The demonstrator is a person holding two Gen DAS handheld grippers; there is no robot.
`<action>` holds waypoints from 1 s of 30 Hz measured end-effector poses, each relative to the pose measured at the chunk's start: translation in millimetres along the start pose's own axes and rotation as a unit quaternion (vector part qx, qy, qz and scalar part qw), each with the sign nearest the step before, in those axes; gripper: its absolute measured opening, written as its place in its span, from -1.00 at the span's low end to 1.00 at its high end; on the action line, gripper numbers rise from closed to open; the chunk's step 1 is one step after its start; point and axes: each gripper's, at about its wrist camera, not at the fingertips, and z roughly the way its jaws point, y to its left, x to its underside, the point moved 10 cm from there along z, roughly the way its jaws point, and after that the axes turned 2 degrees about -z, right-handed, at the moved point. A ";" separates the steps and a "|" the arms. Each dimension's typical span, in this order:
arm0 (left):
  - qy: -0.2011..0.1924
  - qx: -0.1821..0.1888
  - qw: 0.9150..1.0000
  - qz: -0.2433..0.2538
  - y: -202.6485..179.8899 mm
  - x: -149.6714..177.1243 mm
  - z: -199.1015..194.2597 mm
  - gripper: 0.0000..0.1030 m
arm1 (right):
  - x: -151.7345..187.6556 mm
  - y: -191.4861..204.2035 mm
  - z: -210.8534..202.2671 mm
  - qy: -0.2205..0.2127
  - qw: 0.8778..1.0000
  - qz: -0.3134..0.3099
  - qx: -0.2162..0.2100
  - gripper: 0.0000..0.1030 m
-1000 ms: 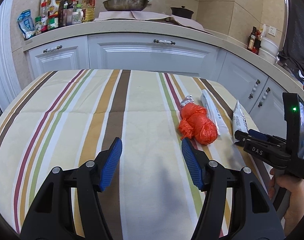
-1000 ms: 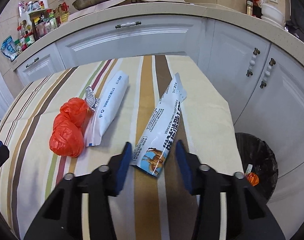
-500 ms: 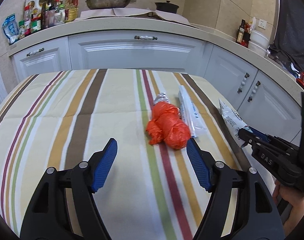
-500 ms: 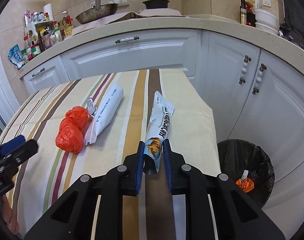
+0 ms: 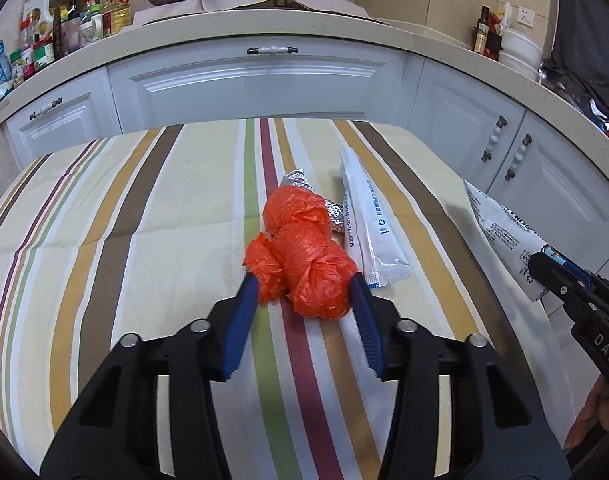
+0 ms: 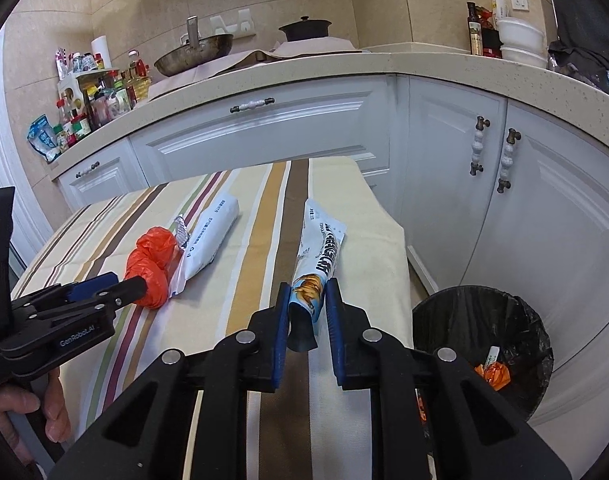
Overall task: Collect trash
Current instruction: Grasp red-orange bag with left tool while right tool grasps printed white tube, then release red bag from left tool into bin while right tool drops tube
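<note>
A crumpled orange plastic bag lies on the striped tablecloth. My left gripper has its blue jaws on both sides of the bag's near end, touching it. My right gripper is shut on the end of a white and blue snack wrapper and holds it lifted above the table's right side. The wrapper also shows in the left wrist view. A white pouch and a foil wrapper lie beside the orange bag.
A black-lined trash bin stands on the floor right of the table and holds orange trash. White cabinets and a countertop with pans and bottles run behind and to the right.
My left gripper moved forward and closed its jaws around the orange bag. My right gripper closed on the snack wrapper, then lifted it off the cloth.
</note>
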 end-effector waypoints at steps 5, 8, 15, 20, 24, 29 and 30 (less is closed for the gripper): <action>-0.006 0.003 1.000 0.017 -5.9 -0.3 -0.7 -0.56 | -2.2 -0.5 -4.9 -0.014 1.000 0.002 -0.006 -0.64; -0.009 0.006 1.000 0.015 -5.7 0.7 -3.4 -0.60 | -2.2 -1.7 -7.2 -0.019 1.000 0.003 -0.006 -0.65; -0.019 0.008 1.000 0.019 -2.3 3.8 -18.8 -0.64 | -3.9 -2.6 -16.9 -0.032 0.999 0.001 -0.001 -0.66; -0.028 0.011 0.999 0.022 -0.5 4.3 -35.1 -0.67 | -4.4 -3.0 -26.3 -0.043 0.999 -0.001 0.004 -0.67; -0.038 0.020 0.999 0.025 -7.2 2.3 -48.1 -0.68 | -5.5 -7.8 -37.3 -0.052 0.999 -0.003 0.013 -0.67; -0.053 0.046 0.997 0.041 -34.7 -2.8 -64.8 -0.68 | -8.0 -23.2 -53.1 -0.066 0.997 0.001 0.034 -0.67; -0.055 0.054 0.996 0.047 -44.2 -3.8 -67.5 -0.68 | -8.3 -28.2 -57.6 -0.070 0.997 0.001 0.041 -0.67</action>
